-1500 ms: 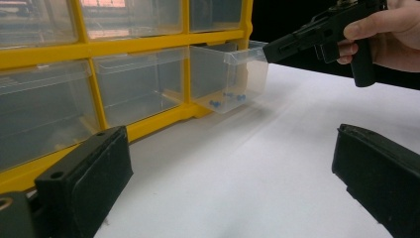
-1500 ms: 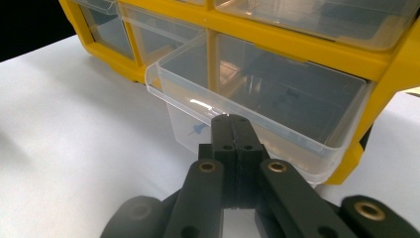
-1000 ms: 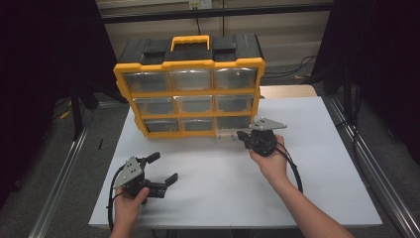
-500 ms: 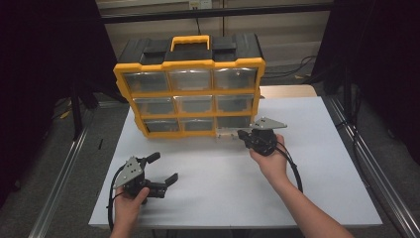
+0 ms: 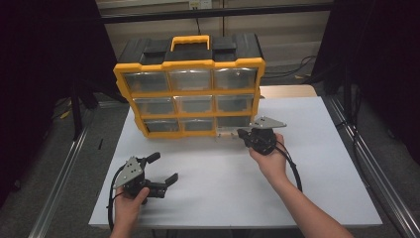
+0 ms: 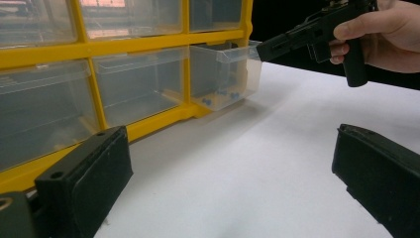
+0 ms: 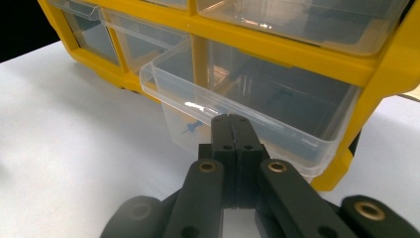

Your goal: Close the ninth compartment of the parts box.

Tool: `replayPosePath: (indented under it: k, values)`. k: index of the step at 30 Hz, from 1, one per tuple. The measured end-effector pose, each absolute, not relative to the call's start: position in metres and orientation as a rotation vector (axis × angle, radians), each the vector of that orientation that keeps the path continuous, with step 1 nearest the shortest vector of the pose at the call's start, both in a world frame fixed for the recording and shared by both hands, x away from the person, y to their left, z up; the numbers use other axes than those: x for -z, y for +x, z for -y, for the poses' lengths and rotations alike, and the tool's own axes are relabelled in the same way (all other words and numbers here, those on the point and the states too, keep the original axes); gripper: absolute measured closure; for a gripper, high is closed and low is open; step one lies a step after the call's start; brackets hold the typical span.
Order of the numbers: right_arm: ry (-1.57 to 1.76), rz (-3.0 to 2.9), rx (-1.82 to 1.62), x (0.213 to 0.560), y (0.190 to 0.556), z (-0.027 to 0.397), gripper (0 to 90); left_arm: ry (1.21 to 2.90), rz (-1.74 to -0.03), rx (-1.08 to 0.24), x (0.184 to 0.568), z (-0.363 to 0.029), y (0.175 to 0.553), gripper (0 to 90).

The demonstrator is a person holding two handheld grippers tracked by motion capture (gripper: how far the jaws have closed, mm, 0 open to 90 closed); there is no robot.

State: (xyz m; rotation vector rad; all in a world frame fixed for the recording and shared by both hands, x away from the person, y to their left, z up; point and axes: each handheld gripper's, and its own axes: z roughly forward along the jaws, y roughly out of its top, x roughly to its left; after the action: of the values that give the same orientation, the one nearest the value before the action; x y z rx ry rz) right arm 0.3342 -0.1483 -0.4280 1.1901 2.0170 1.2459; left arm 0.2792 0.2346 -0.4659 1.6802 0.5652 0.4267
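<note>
Clear drawer (image 7: 237,119), bottom right of the yellow organizer (image 5: 190,91), stands partly pulled out; your right gripper (image 7: 232,121), jaws closed together, touches its front lip. Left gripper (image 5: 166,168) rests open, empty. Pushing in or pulling out remains.

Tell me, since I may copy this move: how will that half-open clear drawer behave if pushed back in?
The clear drawer looks like thin plastic holding a few blue pins, so it is probably light and should slide easily. Its walls may flex under the shut right tongs at its lip. The yellow organizer stands upright, so a hard shove might scoot or rock it.
</note>
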Motion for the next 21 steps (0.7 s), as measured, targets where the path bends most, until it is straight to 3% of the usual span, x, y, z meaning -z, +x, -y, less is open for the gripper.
replayPosePath:
  k: [21]
  values:
    - [1.201, -2.005, -1.239, 0.4277, 0.3389, 0.1483, 90.0, 1.67, -0.562, -0.416, 0.4664, -0.2341, 0.2797, 1.9]
